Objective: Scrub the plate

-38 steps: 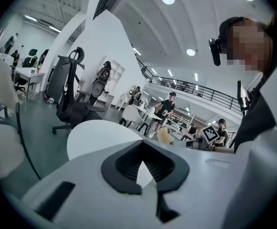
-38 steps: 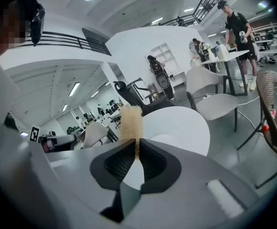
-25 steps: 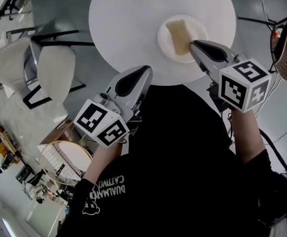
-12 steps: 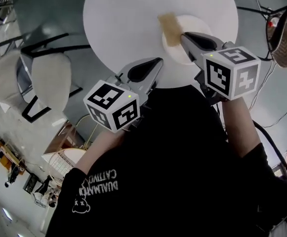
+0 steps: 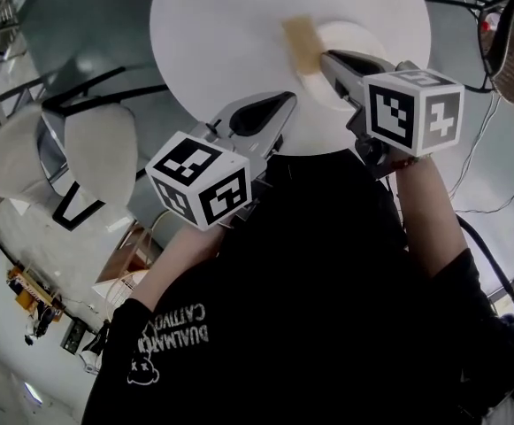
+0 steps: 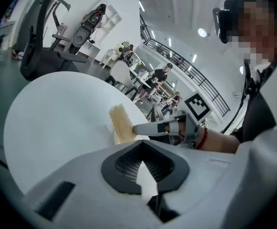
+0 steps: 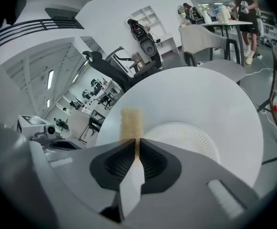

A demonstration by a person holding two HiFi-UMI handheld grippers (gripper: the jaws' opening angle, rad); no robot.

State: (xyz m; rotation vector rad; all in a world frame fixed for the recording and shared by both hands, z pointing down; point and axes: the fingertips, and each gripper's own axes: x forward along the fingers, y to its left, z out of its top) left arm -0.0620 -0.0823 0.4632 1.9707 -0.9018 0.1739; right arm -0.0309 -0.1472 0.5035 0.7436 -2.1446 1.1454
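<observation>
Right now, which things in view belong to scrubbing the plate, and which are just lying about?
For the job:
plate
sponge, at the plate's left rim
right gripper, shut on the sponge
round white table, carrying the plate

Lying about:
left gripper, shut and empty, by the table's near edge
white chairs beside the table

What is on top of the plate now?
Nothing lies on the visible part of the plate. The sponge, pinched in the right tool, stands at its left rim, partly over the table. The plate's near edge is covered by the tool, so contact cannot be seen.
</observation>
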